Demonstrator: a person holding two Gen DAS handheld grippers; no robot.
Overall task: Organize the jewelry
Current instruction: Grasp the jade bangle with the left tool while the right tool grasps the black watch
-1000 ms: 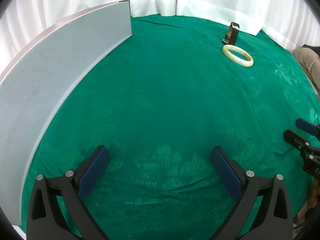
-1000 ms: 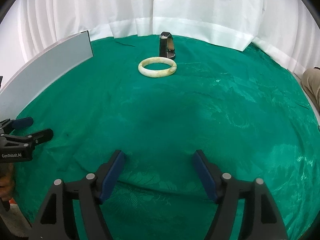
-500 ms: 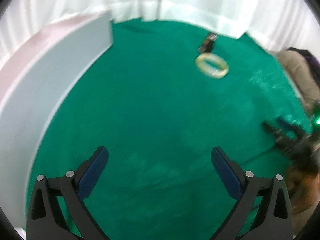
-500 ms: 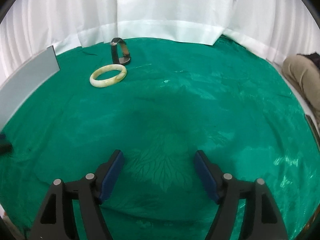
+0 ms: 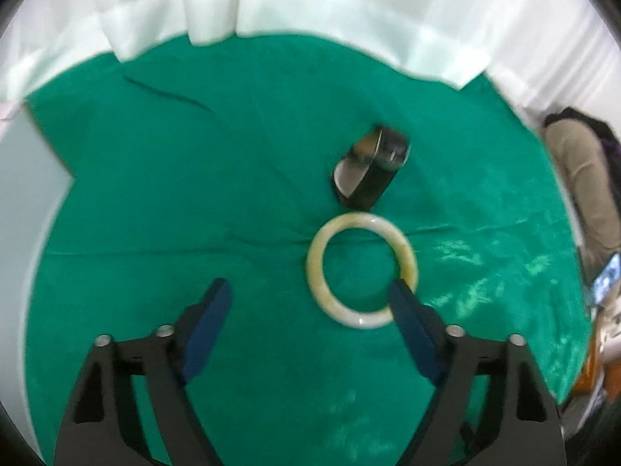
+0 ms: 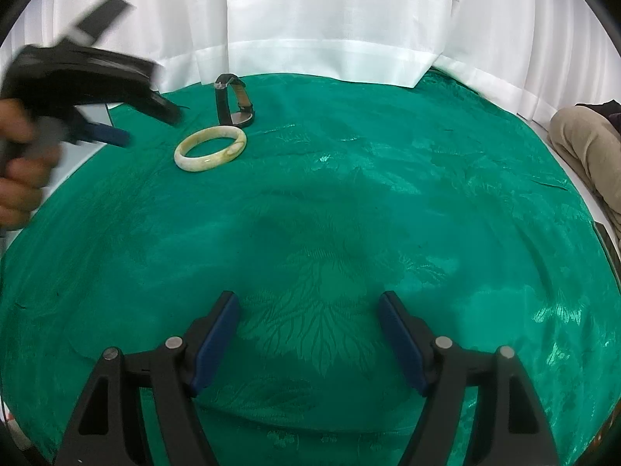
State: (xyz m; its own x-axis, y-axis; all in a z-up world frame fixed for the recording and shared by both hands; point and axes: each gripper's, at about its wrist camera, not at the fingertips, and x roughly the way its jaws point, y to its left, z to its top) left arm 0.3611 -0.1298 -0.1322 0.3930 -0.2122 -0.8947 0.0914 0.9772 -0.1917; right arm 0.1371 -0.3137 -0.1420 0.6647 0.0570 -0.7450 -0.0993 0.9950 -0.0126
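Observation:
A pale jade bangle [image 5: 361, 270] lies flat on the green cloth, and a black-strapped wristwatch [image 5: 370, 169] stands on its side just behind it. My left gripper [image 5: 310, 291] is open and hovers close above the bangle, its right fingertip over the bangle's right rim. In the right wrist view the bangle [image 6: 210, 148] and the watch [image 6: 234, 101] sit at the far left, with the blurred left gripper [image 6: 149, 120] held by a hand beside them. My right gripper [image 6: 308, 303] is open and empty over the cloth's middle.
A white-grey board [image 5: 27, 178] stands along the left edge of the cloth. White curtains [image 6: 330, 11] close off the back. A person's tan-clothed leg [image 6: 586, 143] rests at the right edge. The green cloth [image 6: 388, 202] covers the whole table.
My left gripper has swung right and forward from the board side to just over the bangle. My right gripper has stayed open, with its view turned a little to the right.

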